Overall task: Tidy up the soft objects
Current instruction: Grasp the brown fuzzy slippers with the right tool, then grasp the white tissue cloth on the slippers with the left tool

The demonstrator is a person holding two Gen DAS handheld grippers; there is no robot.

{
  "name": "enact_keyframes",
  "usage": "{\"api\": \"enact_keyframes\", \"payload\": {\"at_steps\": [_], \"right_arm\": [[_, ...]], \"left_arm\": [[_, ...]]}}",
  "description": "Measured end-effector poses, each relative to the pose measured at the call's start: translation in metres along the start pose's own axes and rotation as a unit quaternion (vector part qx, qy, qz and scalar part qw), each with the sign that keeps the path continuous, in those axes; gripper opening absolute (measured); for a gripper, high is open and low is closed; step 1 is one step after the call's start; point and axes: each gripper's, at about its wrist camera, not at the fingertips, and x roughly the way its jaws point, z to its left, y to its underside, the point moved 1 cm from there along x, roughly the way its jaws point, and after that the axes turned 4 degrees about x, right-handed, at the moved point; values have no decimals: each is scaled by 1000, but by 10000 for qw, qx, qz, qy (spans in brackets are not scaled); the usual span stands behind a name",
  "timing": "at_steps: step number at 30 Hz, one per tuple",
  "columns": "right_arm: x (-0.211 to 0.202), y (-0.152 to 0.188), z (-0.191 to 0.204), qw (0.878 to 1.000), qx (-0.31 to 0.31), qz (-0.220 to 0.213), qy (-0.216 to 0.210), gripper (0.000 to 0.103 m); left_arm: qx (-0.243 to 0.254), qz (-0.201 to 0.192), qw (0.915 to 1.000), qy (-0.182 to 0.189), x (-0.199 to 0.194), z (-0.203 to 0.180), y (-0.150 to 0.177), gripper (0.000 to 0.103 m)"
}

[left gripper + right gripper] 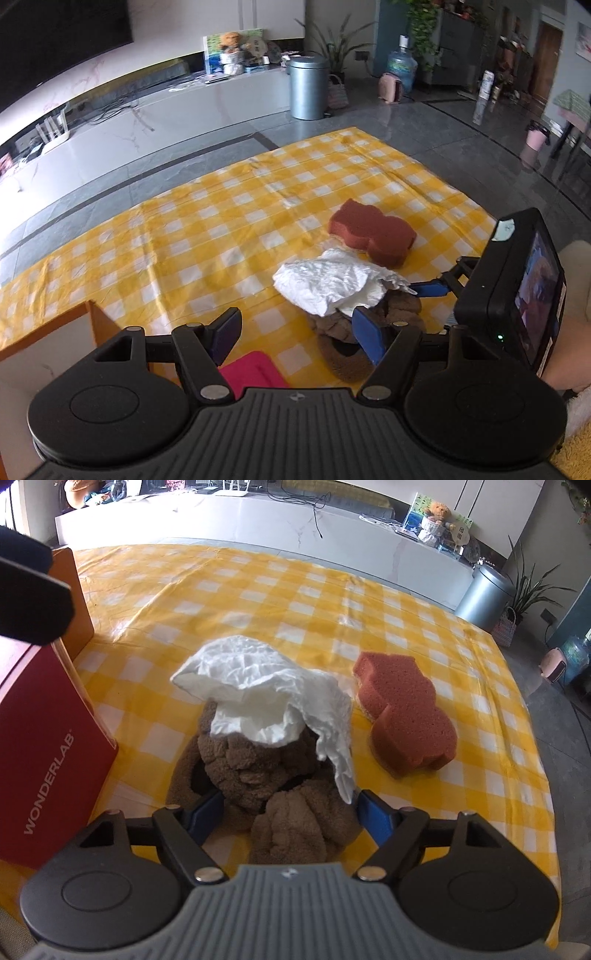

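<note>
A brown fleecy pile, which looks like slippers, lies on the yellow checked cloth. A crumpled white sheet is draped over its top. My right gripper is open, its blue pads to either side of the near end of the pile without pressing it. A reddish-brown sponge lies to the right, apart from the pile. In the left wrist view my left gripper is open and holds nothing. Its right pad stands in front of the brown pile, below the white sheet, with the sponge beyond.
A red box marked WONDERLAB and an orange box stand left of the pile. A pink-red item lies under the left gripper, beside the orange box. Bare checked cloth stretches beyond, then grey floor and a metal bin.
</note>
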Motion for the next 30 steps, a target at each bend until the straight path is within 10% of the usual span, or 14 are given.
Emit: {"api": "enact_keyframes", "payload": {"at_steps": [5,16,30], "right_arm": [[1,2,-5,9997,249,-2,-32,79],[3,10,-16,9979,626,71,-169,82],[8,8,-12,9982,521,147,-243,82]], "left_arm": [[850,-11,9962,-203,22,-17,-16,79],[1118,83,9913,693,75,-22,-35,85],[1582,659,9813,875,119,-38,-28,92]]}}
